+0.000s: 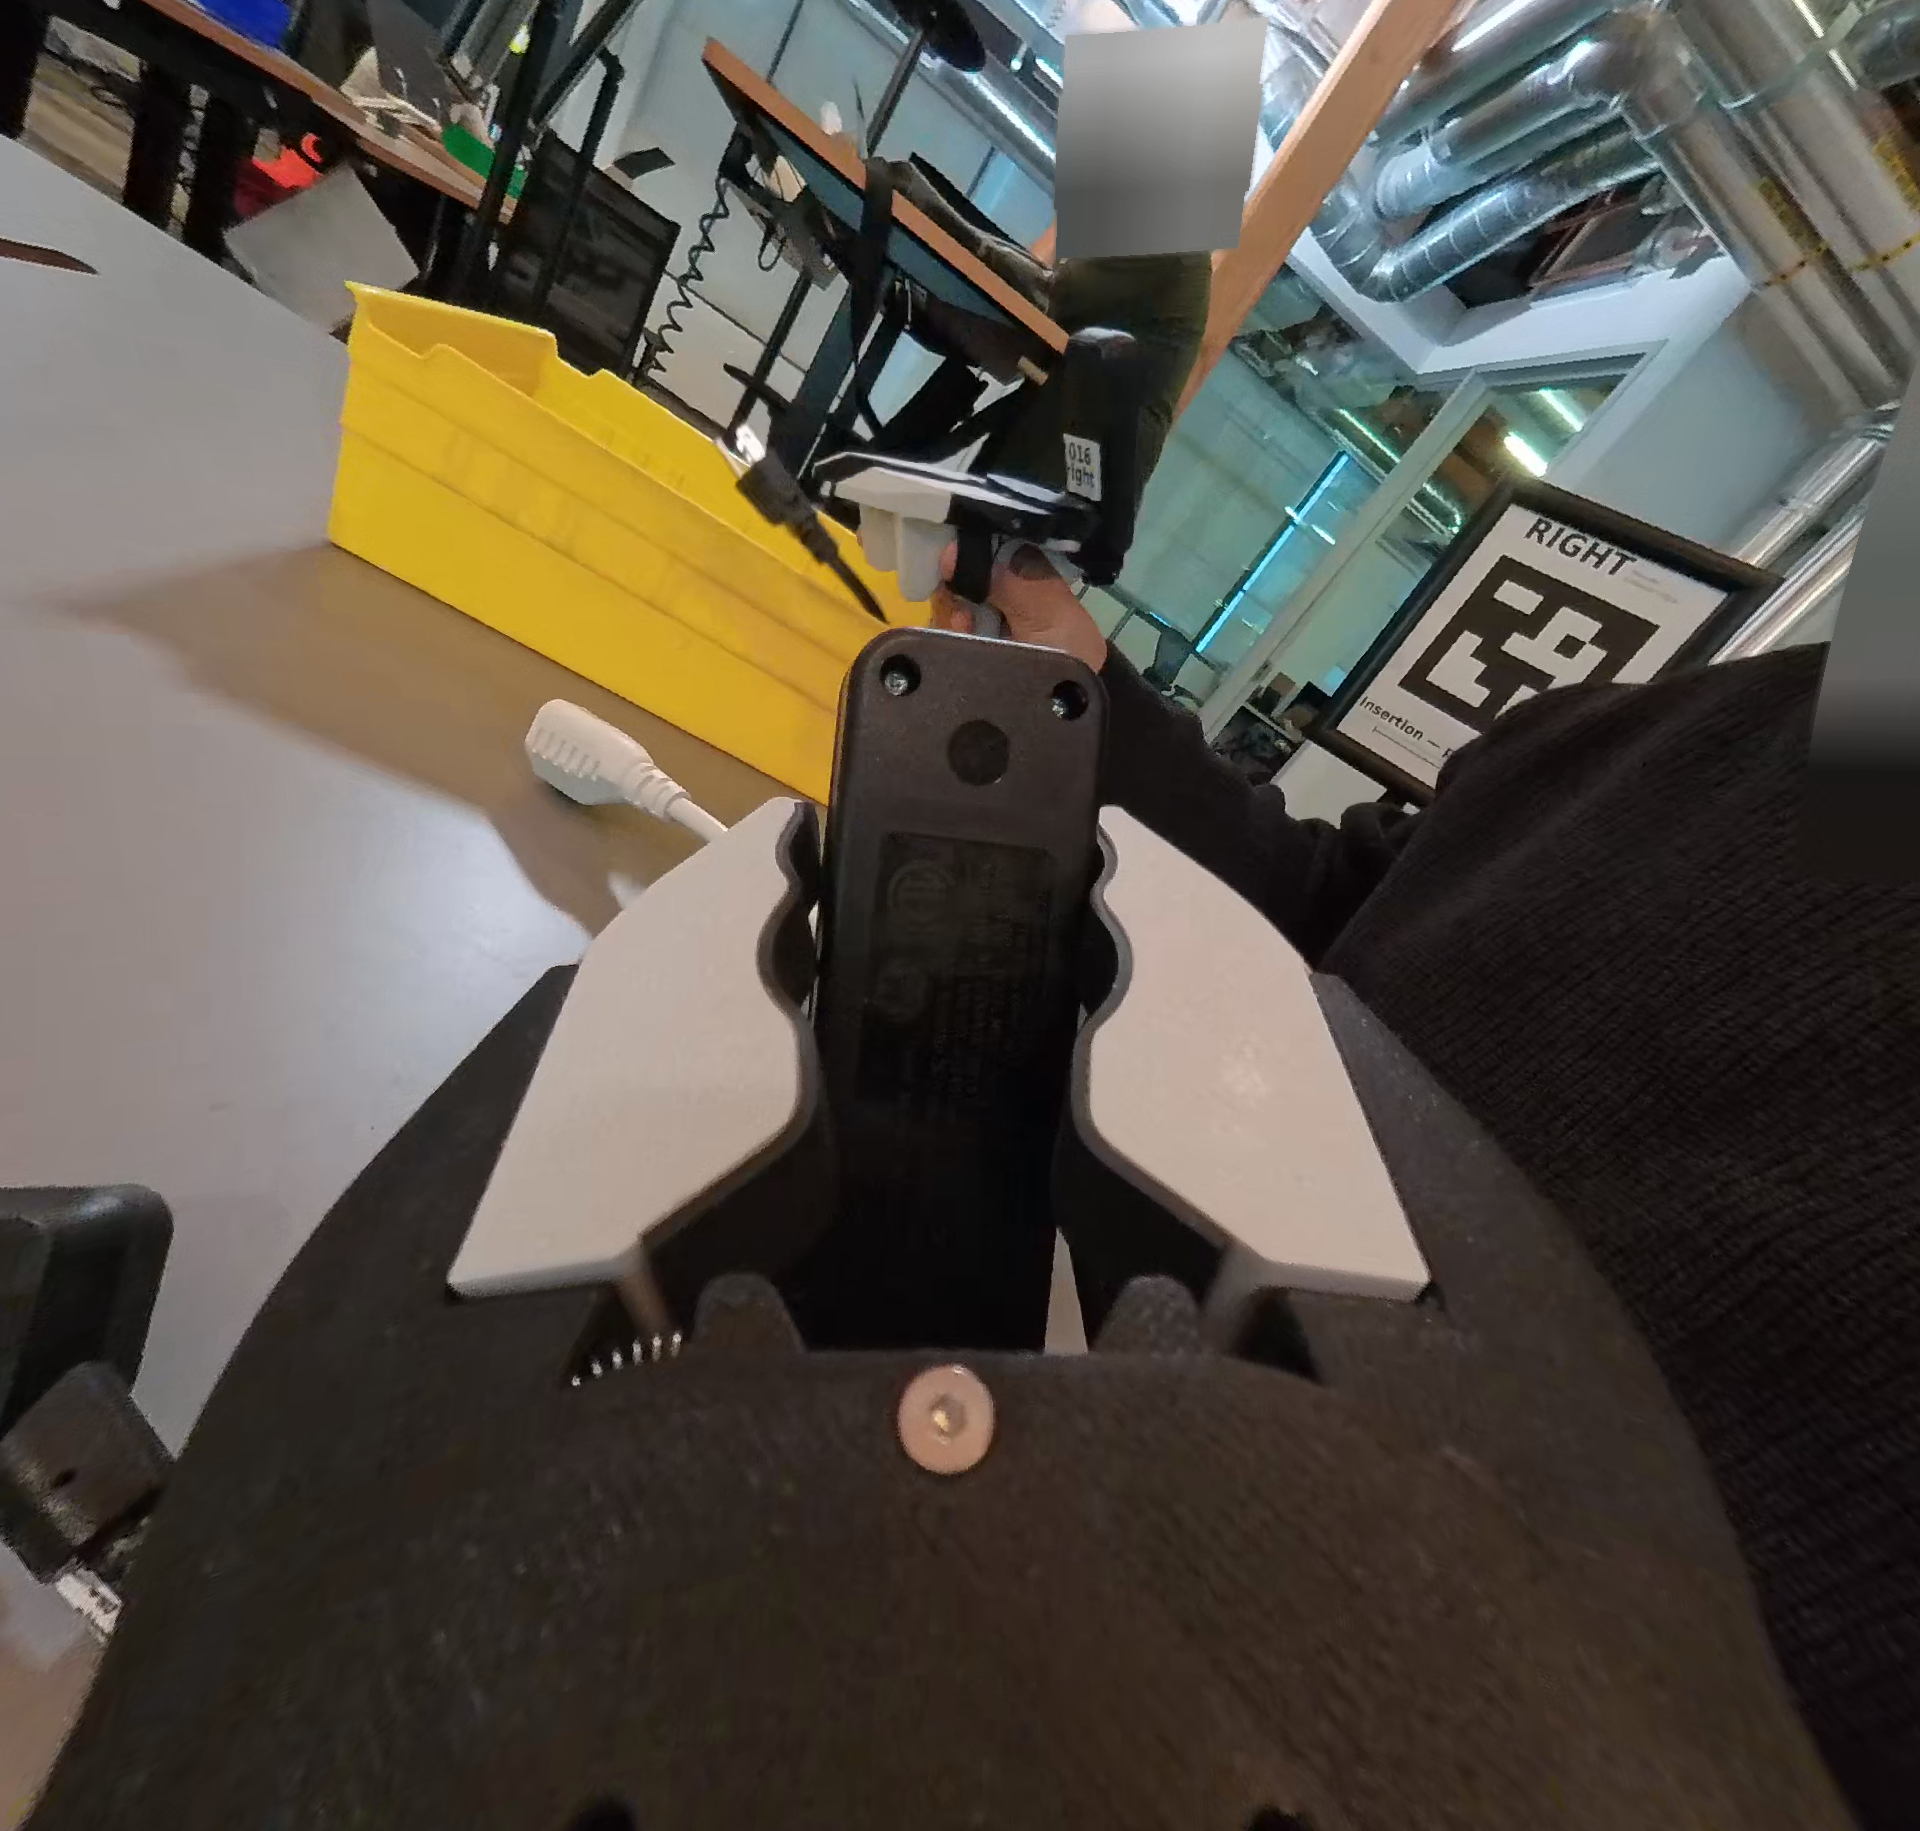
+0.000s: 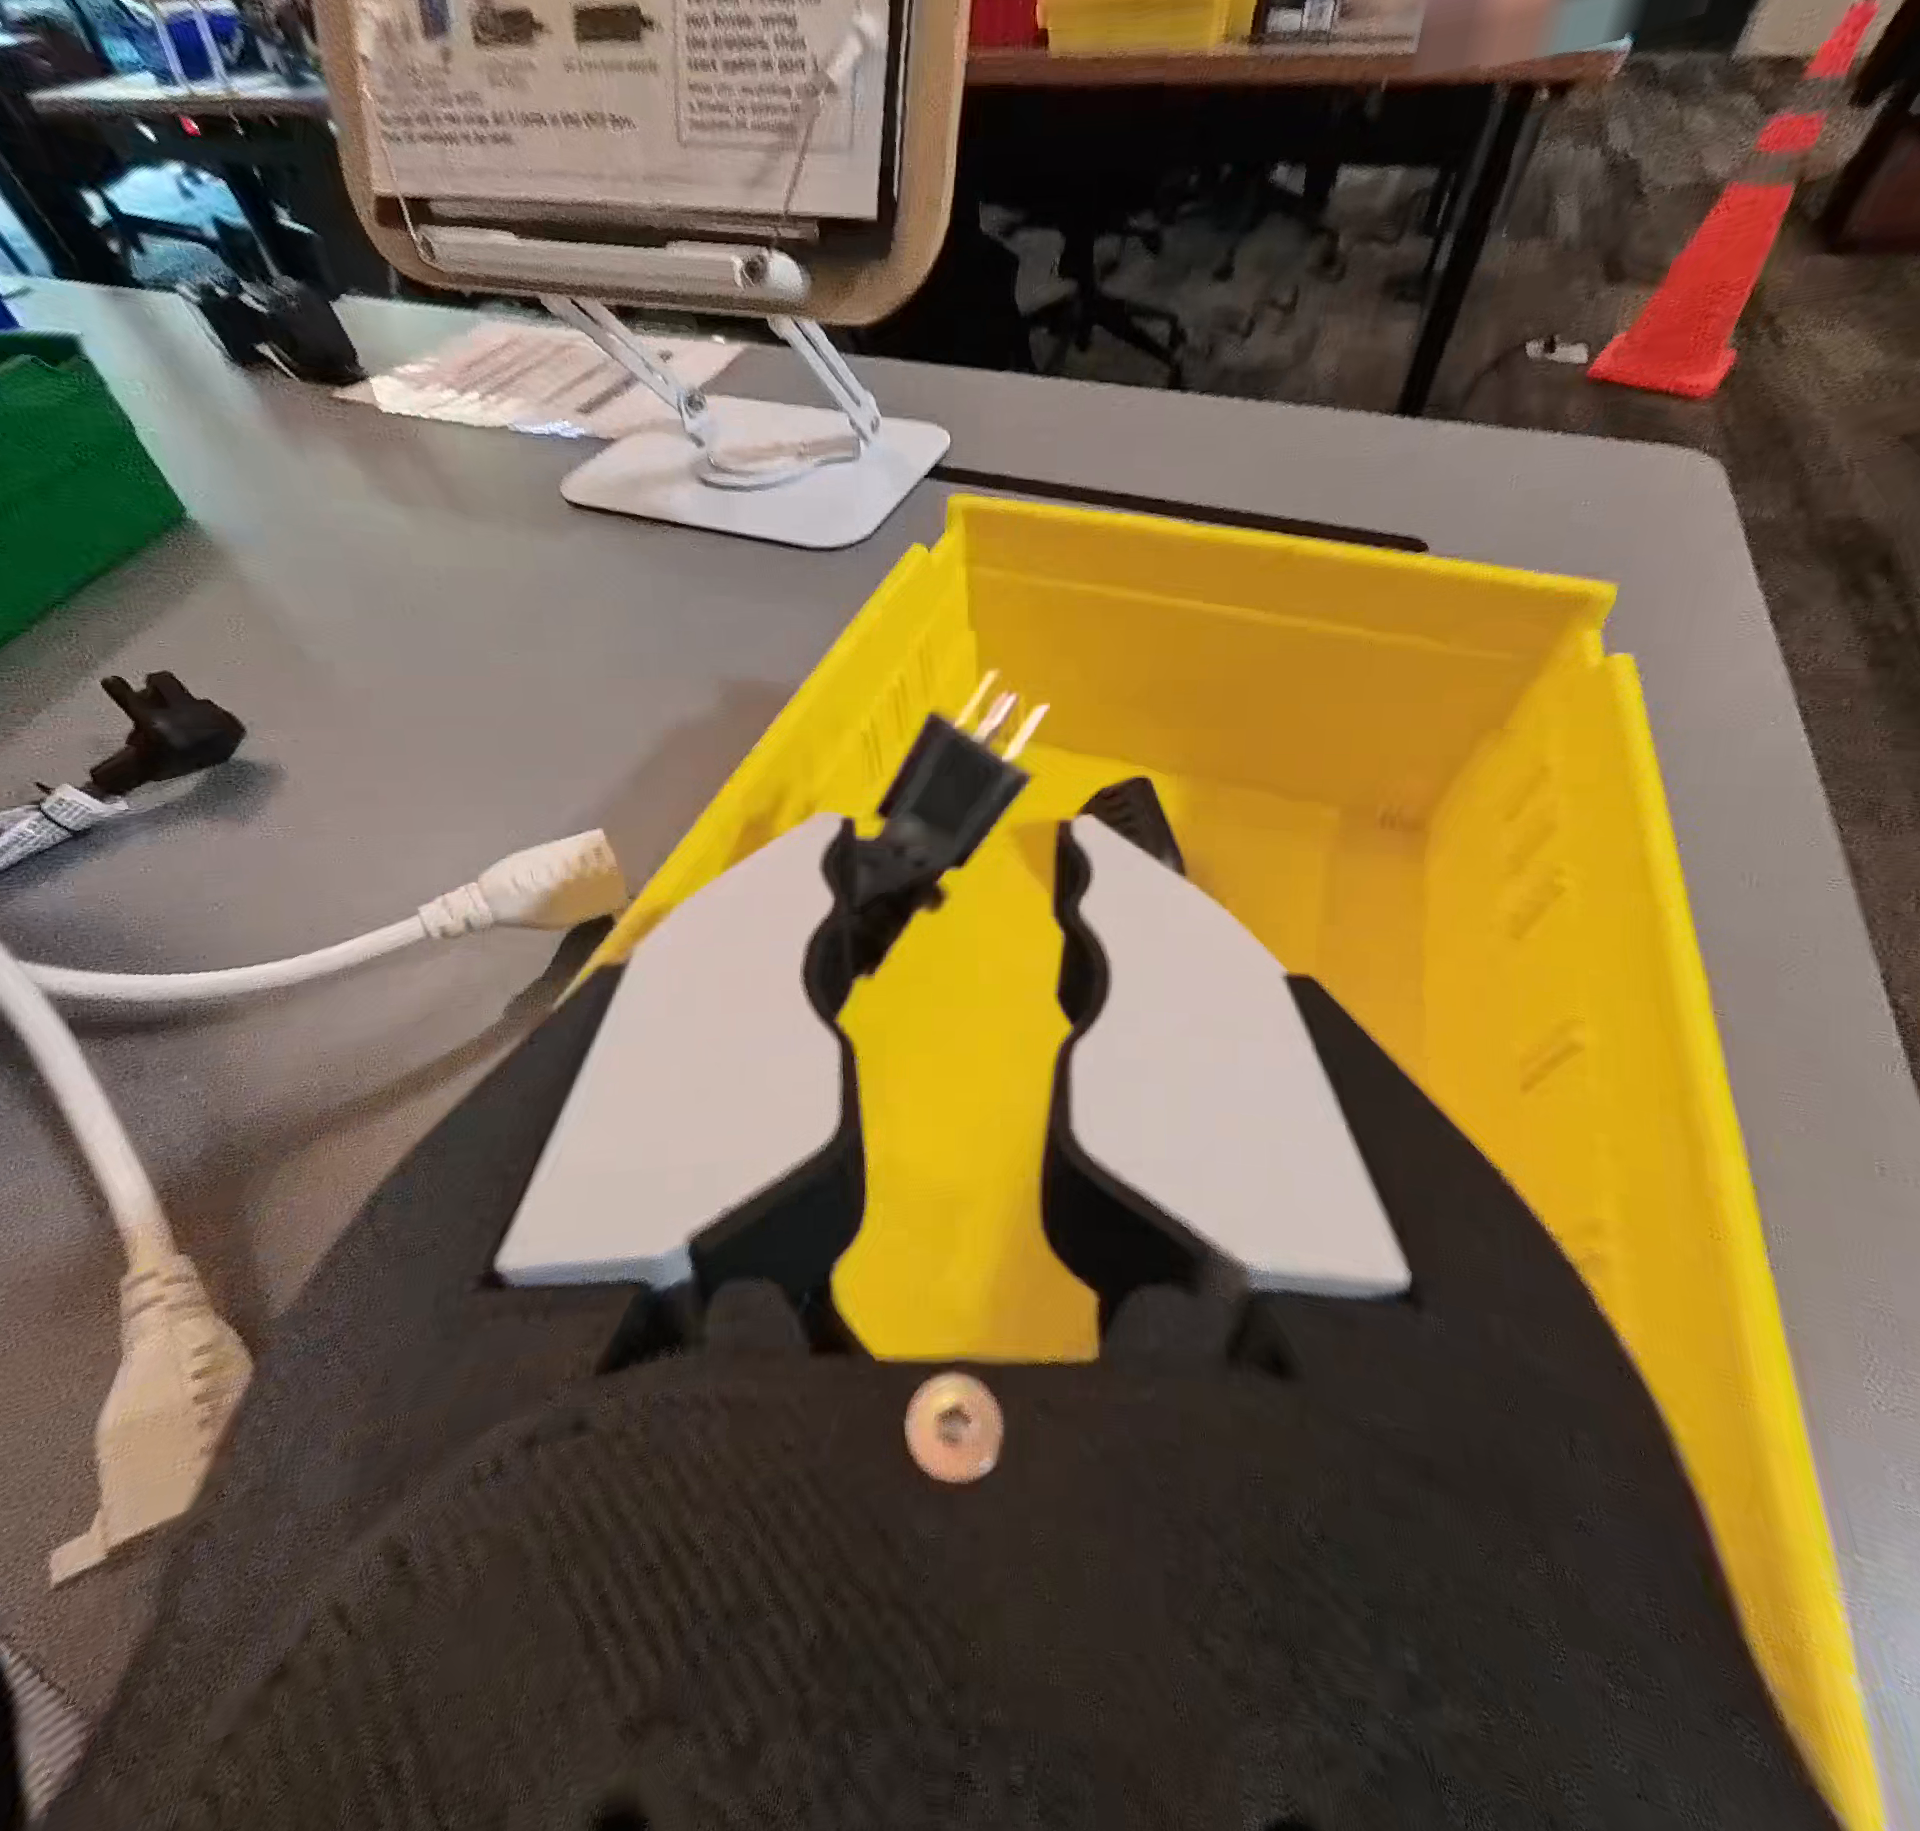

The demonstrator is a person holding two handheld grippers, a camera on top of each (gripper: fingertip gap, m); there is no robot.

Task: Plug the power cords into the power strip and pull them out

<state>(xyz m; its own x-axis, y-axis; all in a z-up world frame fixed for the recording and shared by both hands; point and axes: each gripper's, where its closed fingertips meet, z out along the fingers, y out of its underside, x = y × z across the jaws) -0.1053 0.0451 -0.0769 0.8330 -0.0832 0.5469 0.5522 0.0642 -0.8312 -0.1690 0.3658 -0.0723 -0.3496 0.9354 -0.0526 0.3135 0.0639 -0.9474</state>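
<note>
My left gripper (image 1: pixel 951 825) is shut on a black power strip (image 1: pixel 971 908), which is held upright with its back to the camera. In the left wrist view my right gripper (image 1: pixel 904 545) is beyond it over a yellow bin (image 1: pixel 561 534). In the right wrist view my right gripper (image 2: pixel 961 825) hovers above the yellow bin (image 2: pixel 1507 950). Its jaws stand apart, with yellow showing between them. A black three-prong plug (image 2: pixel 951 784) leans on the left fingertip with its prongs pointing away. It is clear of the right finger. The view is blurred.
White cord ends (image 2: pixel 540 888) (image 2: pixel 166 1366) and a black plug (image 2: pixel 171 732) lie on the grey table (image 2: pixel 468 659) left of the bin; one white plug also shows in the left wrist view (image 1: pixel 592 758). A paper stand (image 2: pixel 758 493) and a green bin (image 2: pixel 62 472) stand behind. A dark sleeve (image 1: pixel 1662 1054) is at the right.
</note>
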